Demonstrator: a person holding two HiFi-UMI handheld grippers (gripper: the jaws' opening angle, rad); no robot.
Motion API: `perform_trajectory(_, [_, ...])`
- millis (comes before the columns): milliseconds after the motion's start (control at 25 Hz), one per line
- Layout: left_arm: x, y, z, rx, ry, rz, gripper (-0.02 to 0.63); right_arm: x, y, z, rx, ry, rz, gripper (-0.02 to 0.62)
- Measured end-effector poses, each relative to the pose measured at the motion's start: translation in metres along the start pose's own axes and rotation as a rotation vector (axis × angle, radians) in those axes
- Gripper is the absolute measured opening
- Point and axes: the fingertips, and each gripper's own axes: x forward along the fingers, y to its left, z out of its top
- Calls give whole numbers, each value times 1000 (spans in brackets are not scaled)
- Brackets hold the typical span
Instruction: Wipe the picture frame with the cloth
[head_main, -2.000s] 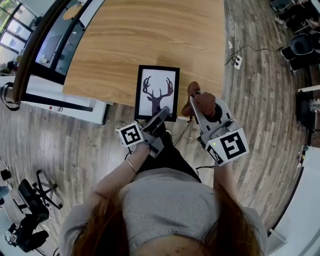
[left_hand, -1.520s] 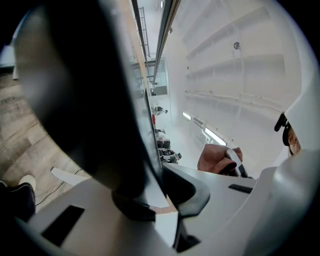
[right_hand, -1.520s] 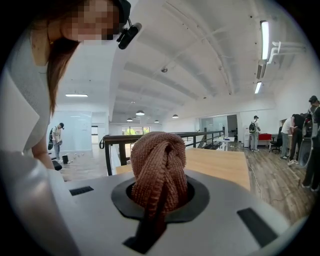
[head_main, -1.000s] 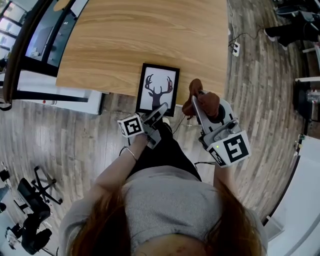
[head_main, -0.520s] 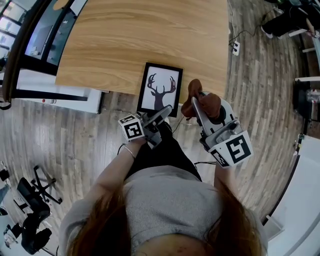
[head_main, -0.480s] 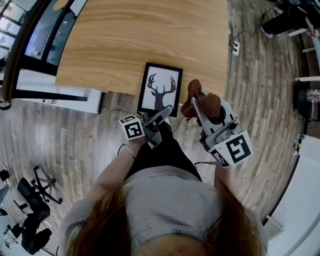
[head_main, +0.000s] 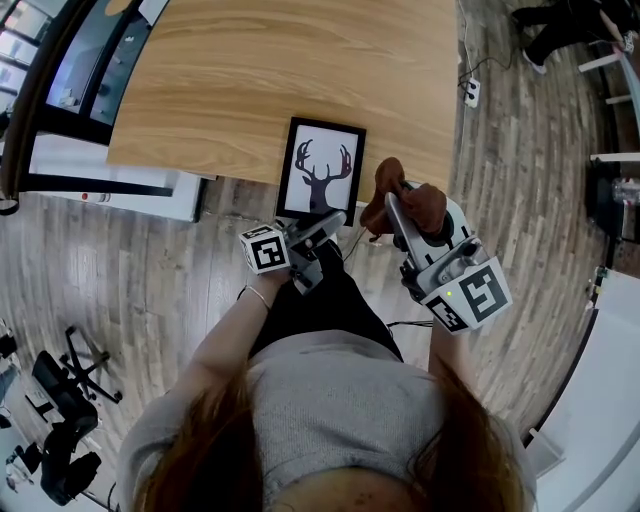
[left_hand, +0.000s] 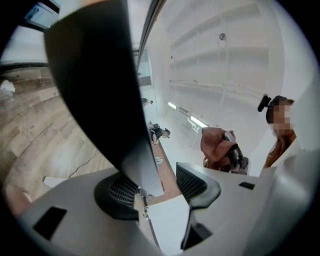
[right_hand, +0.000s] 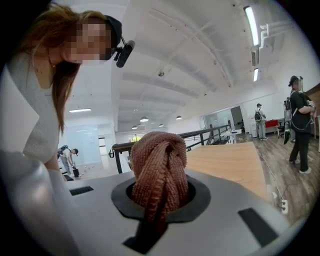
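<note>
The black picture frame (head_main: 320, 168) with a deer print lies face up on the wooden table (head_main: 280, 70), its near end past the front edge. My left gripper (head_main: 325, 225) is at that near end. In the left gripper view the frame's dark edge (left_hand: 100, 90) runs down between the jaws, which have just been opening. It lies close to the left pad (left_hand: 117, 195), and the right pad (left_hand: 197, 182) stands clear of it. My right gripper (head_main: 395, 198) is shut on the bunched brown cloth (right_hand: 160, 165), just right of the frame. The same cloth (left_hand: 217, 145) shows in the left gripper view.
A white cabinet (head_main: 110, 170) stands under the table's left side. A power strip (head_main: 470, 92) and its cable lie on the plank floor at the right, and an office chair (head_main: 60, 390) at the lower left. People (right_hand: 300, 125) stand far off beyond the table.
The left jaws have spread apart around the frame's near edge. The frame sits slightly further up the head view. The right gripper with the cloth has barely moved.
</note>
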Motion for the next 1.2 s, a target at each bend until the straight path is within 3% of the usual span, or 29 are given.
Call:
perform_trajectory(320, [-32,11,-13,25,41,106,209,1,9,-2,-57,21,-5,46])
perform_trajectory(560, [-76,-11,-18,90,47,183,209,-4,18,5,-65,-19,-22,46])
perform_trajectory(840, [-84,-106,7,334,18,165,209,-22,38,24,-63,-81,-37,45])
perform_trajectory(1080, [-55,-178,56,593,-109,113,207,-29,53,40,-60,-153,-80,45])
perform_trajectory(1200, [-39,-212,69,671,-162,71,207,-35,60,52,-69,-183,-100,46])
